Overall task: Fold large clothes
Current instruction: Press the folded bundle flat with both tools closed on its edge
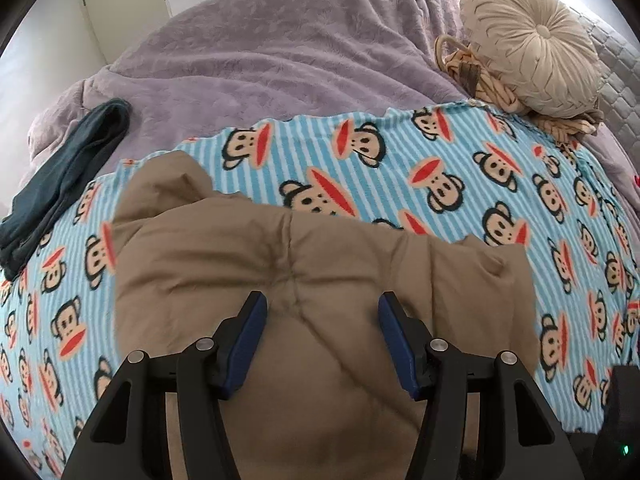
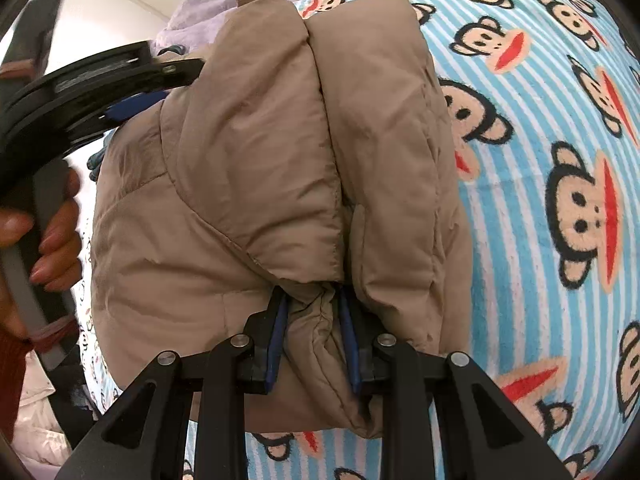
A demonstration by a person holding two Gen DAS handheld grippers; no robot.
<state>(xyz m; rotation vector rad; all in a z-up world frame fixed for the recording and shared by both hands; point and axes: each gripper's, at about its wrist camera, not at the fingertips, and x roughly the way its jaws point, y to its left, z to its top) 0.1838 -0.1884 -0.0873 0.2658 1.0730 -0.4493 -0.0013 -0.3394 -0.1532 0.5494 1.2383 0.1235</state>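
Note:
A puffy tan jacket lies folded in a bundle on a blue striped blanket printed with monkey faces. My left gripper hovers over the jacket's near part, open, with its blue pads wide apart and only flat fabric below them. In the right wrist view the jacket shows two padded folds side by side. My right gripper is shut on a bunched edge of the jacket at its near end, and the fabric bulges between the pads.
A dark teal garment lies at the blanket's left edge on a purple bedspread. A round beige cushion and a braided bag sit at the far right. A person's hand holds the left tool's handle.

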